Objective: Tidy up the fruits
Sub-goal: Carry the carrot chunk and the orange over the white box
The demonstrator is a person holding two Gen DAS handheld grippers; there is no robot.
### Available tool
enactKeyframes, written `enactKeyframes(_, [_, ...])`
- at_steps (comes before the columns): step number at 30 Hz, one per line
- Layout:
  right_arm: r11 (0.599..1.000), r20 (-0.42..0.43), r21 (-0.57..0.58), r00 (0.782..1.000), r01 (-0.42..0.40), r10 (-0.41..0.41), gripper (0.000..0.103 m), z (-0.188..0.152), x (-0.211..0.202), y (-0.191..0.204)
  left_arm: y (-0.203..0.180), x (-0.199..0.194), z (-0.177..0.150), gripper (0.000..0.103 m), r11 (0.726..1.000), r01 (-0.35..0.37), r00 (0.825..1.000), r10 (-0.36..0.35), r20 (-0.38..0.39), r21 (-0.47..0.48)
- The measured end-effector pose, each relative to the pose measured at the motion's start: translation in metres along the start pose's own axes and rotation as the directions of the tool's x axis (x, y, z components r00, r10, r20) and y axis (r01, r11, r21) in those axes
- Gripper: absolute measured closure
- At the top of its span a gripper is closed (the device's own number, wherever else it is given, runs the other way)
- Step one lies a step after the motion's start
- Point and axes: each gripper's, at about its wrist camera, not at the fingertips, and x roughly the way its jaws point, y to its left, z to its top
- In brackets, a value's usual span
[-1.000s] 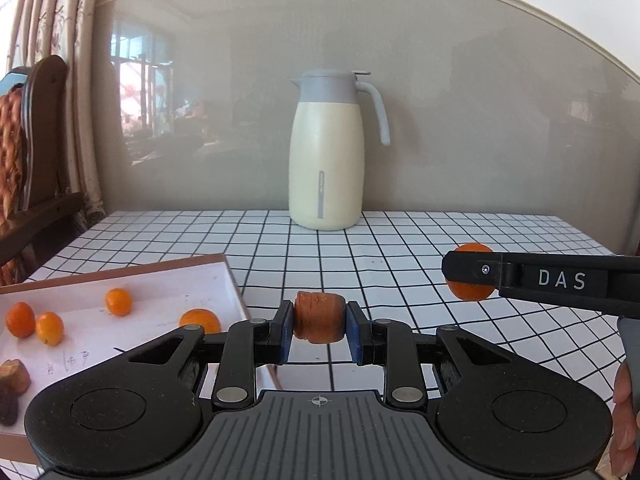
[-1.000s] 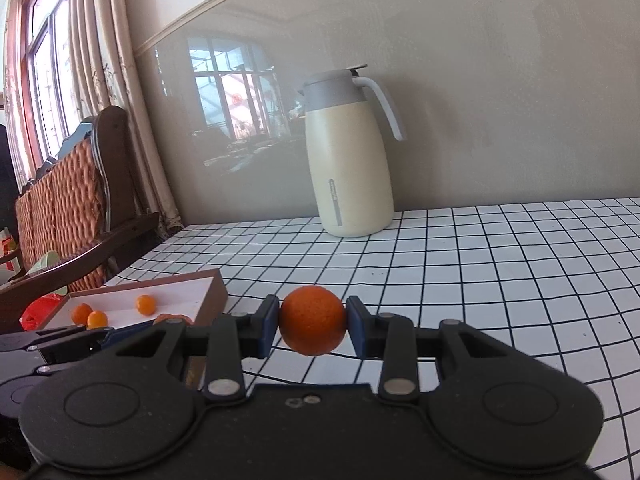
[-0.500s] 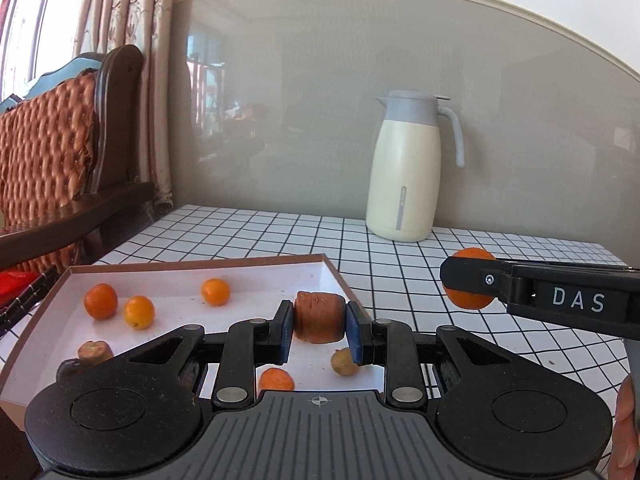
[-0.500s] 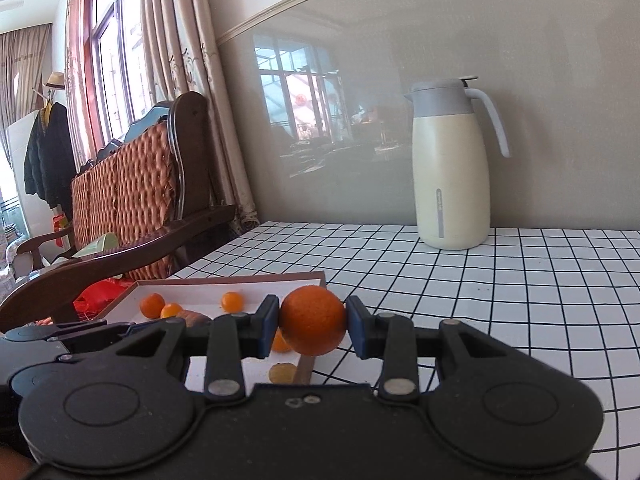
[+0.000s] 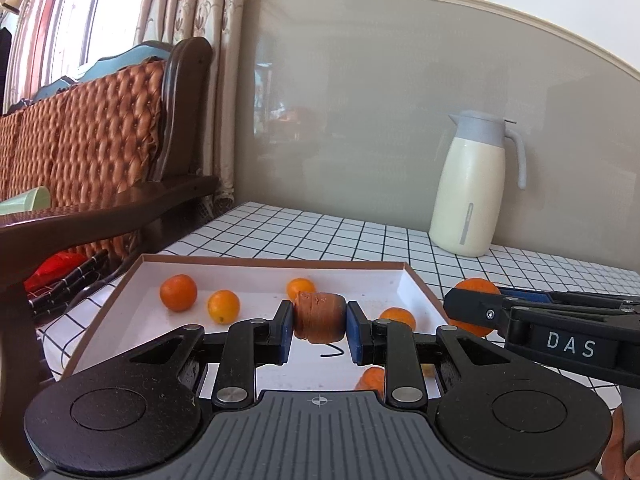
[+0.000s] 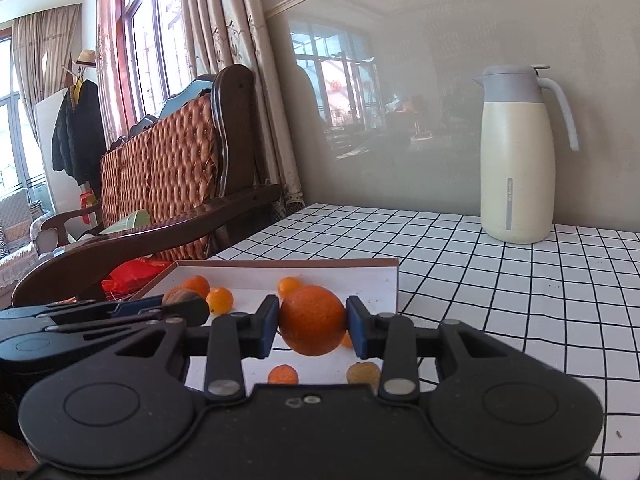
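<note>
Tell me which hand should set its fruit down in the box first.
Left. The left gripper holds the brown wrinkled fruit over the middle of the white box. The right gripper holds the orange nearer the box's right wall, so it probably needs more travel.

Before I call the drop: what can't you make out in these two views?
- Left wrist: near part of the box floor, hidden by the left claw body; one fruit half covered.
- Right wrist: box's near-left corner, hidden behind the left claw.
- Both views: how high the held pieces hang above the box floor.
</note>
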Motion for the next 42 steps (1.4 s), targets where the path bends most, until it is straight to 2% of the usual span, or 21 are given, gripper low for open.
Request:
enactKeyframes(12, [0.999,0.004,-0.031,1.0,-0.027,0.027,0.075,-0.001,0.016,0.023,0.035,0.0,-0.001,0.075,0.997,-0.059,0.998,0.059,0.012,-0.047])
enactKeyframes(19, [0.998,0.041,-0.062,0.999,-0.014,0.016,0.075,0.0,0.018,0.034,0.049,0.002,0.002,0.075,0.994,-0.089,0.995,0.091,0.031,-0.065])
enactKeyframes(34, [0.997,0.051,0.005,0.996,0.071,-0.072,0.075,0.006,0.039,0.021,0.072,0.026,0.008,0.075,0.983,-0.161,0.986,0.164,0.02,-0.091])
enactKeyframes(42, [0.992,0.004,0.012,0.992,0.125,-0.125,0.075,0.002,0.055,0.017,0.076,0.037,0.007,0.075,0.98,-0.183,0.983,0.185,0.013,-0.08])
